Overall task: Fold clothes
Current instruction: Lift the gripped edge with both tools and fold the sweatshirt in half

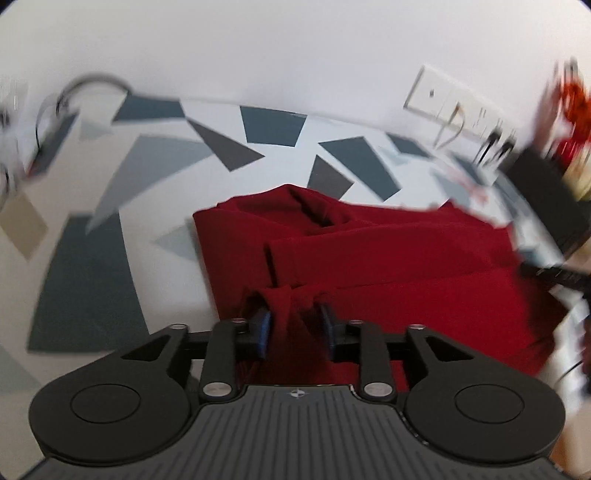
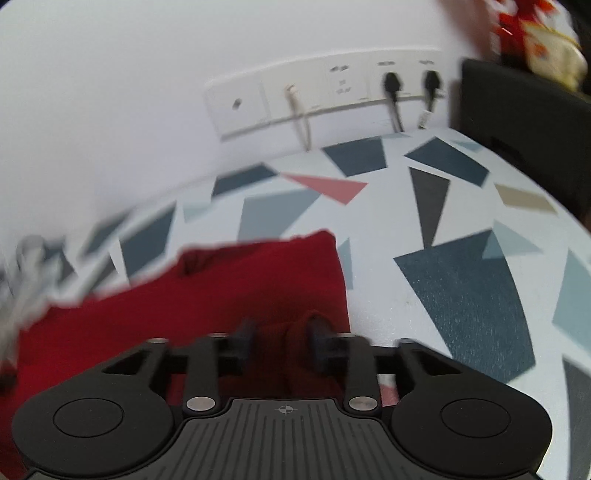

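A dark red garment (image 1: pixel 369 258) lies partly folded on a table covered with a white cloth printed with grey and blue shapes (image 1: pixel 258 125). My left gripper (image 1: pixel 295 325) is shut on a bunched fold of the red garment near its left edge. In the right wrist view the same red garment (image 2: pixel 229 280) fills the lower left, and my right gripper (image 2: pixel 282 341) is shut on a bunch of it near its right edge. The right gripper's black body (image 1: pixel 557 277) shows blurred at the right edge of the left wrist view.
A white wall with a socket strip (image 2: pixel 325 96) and plugged-in cables (image 2: pixel 393 96) runs behind the table. A black box (image 2: pixel 524 125) stands at the back right with a red and white item (image 2: pixel 535 33) above it. Cables (image 1: pixel 55 122) lie at the far left.
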`<state>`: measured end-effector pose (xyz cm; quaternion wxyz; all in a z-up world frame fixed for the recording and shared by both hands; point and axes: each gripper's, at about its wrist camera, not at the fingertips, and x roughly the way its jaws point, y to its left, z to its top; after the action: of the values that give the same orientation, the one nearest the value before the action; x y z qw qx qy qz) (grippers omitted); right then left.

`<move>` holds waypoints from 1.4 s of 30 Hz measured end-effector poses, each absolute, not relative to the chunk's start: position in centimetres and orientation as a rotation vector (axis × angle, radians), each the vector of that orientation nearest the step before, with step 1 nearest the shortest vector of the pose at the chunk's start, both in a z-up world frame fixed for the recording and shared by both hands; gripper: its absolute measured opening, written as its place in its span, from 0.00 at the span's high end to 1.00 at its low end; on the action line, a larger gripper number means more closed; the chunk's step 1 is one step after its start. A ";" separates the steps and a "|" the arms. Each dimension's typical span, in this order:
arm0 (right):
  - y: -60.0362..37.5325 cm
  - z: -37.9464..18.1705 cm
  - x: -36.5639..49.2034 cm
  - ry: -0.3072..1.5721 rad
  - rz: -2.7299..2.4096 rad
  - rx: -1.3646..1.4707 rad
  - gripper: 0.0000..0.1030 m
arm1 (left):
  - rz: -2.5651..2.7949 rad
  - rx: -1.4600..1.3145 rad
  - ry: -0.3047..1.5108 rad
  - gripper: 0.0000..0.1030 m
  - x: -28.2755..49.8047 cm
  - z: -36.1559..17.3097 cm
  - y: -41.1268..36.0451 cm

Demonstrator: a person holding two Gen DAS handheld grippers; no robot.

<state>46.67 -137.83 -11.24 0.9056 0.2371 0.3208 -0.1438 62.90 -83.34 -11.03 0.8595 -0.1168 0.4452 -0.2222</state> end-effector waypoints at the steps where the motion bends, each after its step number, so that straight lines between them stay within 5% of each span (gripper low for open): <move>1: -138.3 -10.6 45.9 0.630 -0.290 0.548 0.56 | -0.488 -0.310 0.926 0.63 62.7 -10.6 -82.2; 12: -138.9 -9.5 38.7 0.603 -0.356 0.714 0.57 | -0.385 -0.372 0.942 0.63 58.4 -11.5 -78.9; 13: -138.9 -10.0 38.2 0.602 -0.361 0.761 0.57 | -0.369 -0.366 0.948 0.55 58.0 -11.7 -78.8; 14: -139.0 -10.5 37.8 0.601 -0.354 0.809 0.57 | -0.322 -0.397 0.953 0.36 57.6 -11.9 -78.4; 15: -139.1 -10.9 37.5 0.598 -0.348 0.849 0.57 | -0.264 -0.441 0.957 0.31 57.2 -12.2 -77.8; 26: -139.6 -13.1 36.8 0.633 -0.337 0.963 0.57 | -0.242 -0.528 0.952 0.31 57.2 -13.2 -78.1; 27: -139.7 -13.4 36.8 0.631 -0.343 0.979 0.57 | -0.246 -0.550 0.953 0.31 57.2 -13.3 -78.1; 31: -140.2 -14.4 36.7 0.619 -0.351 1.035 0.57 | -0.256 -0.568 0.946 0.74 57.3 -12.9 -78.1; 34: -140.4 -14.8 37.0 0.628 -0.354 1.039 0.58 | -0.279 -0.599 0.929 0.87 57.3 -12.2 -78.0; 42: -140.4 -14.4 37.3 0.601 -0.387 0.940 0.56 | -0.301 -0.730 0.945 0.85 57.9 -11.8 -78.0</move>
<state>37.33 -140.41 -14.41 0.8308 0.4430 0.2831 -0.1827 57.88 -78.04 -11.80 0.8163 -0.3424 0.4432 -0.1411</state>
